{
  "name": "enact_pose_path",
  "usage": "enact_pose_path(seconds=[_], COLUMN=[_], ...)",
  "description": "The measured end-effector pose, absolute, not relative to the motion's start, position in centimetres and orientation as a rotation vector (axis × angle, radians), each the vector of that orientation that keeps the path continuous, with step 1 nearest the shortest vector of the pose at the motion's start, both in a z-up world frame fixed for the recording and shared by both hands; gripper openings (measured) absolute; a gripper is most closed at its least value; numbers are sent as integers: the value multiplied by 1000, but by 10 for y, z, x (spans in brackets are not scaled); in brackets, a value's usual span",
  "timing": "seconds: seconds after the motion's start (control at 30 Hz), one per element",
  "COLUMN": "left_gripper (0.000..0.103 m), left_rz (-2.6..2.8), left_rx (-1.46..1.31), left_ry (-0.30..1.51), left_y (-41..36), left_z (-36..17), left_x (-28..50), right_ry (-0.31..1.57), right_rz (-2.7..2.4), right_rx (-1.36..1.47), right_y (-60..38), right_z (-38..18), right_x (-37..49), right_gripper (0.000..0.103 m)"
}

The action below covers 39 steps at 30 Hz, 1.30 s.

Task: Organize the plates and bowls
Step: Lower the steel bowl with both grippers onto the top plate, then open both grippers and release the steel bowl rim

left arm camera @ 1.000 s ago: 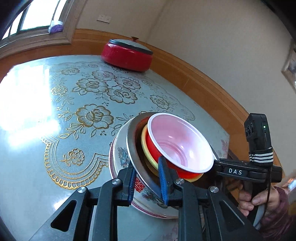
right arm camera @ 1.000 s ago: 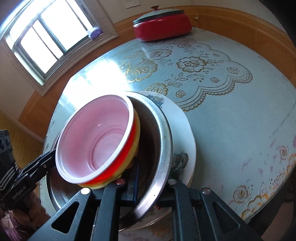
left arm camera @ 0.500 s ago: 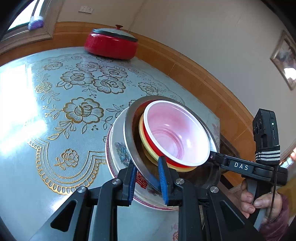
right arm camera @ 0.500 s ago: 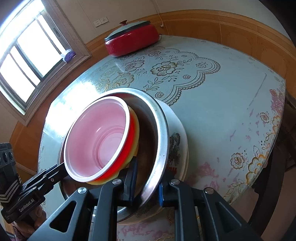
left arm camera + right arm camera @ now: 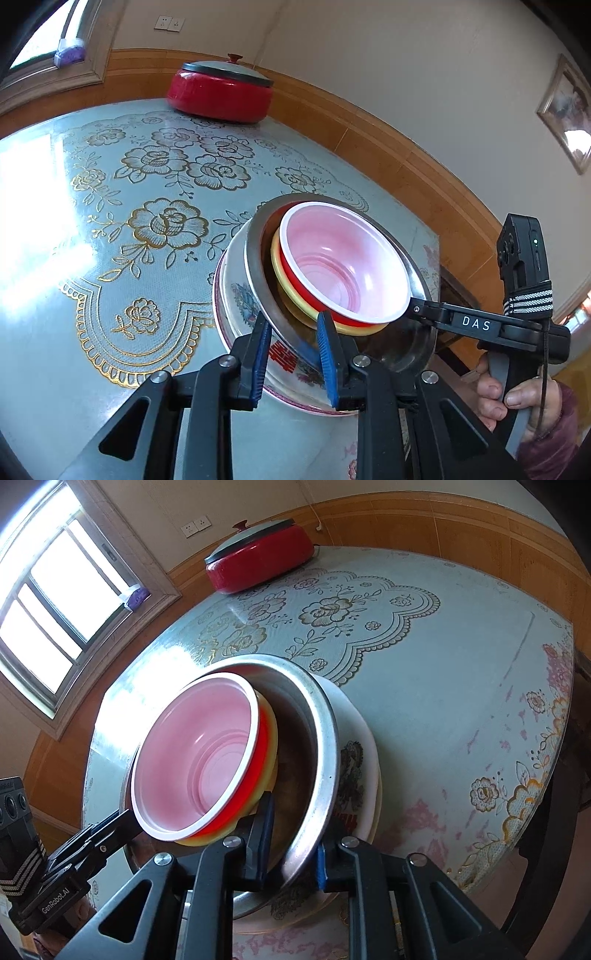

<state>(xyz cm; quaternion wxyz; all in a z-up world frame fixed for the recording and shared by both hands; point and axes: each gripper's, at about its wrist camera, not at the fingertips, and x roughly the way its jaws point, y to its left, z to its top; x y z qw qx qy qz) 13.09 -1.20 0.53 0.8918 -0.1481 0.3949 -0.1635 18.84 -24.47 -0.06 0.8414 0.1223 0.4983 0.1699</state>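
A nested stack sits at the near end of the table [image 5: 110,258]: a white-rimmed pink-red bowl [image 5: 343,266] in a yellow bowl [image 5: 275,258], in a steel bowl [image 5: 255,251], in a flowered porcelain bowl [image 5: 236,295]. My left gripper [image 5: 291,354] has the steel rim between its blue pads, and its jaws are opening a little. My right gripper [image 5: 293,849] is shut on the opposite side of the steel bowl [image 5: 325,746]. Each wrist view shows the other tool at the far rim: the right gripper [image 5: 413,310] and the left gripper [image 5: 122,823].
A red lidded pot [image 5: 221,92] stands at the table's far end against the wood-panelled wall. A window [image 5: 55,602] is at the left. A person's hand [image 5: 495,391] holds the right tool. The table's edge [image 5: 554,757] and a dark chair lie to the right.
Both views have rolled and tipped, so the pot and the far wall sit differently in frame. The stack has kept its place between both pairs of pads.
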Motion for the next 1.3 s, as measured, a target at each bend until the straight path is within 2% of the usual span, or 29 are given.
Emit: enact_pose_path(seconds=[0.27,0.57,1.13,1.3], left_gripper=[27,27,27,27], left_rz=[-324,-313,-305,-278], left_rx=[-300,-275,-269,-268], left_ry=[792,788,779,788], left_y=[-10,-15,-14,-8], left_z=[10,12,19,16], left_x=[123,121,102,94], right_ry=[1015,969,876,905], right_rz=[353,302,351,339], right_rx=[322,283,403,447], right_y=[-259,-253,-273,-282], right_z=[9,9,17,8], right_x=[172,173,118,111], right_gripper=[21,17,23,24])
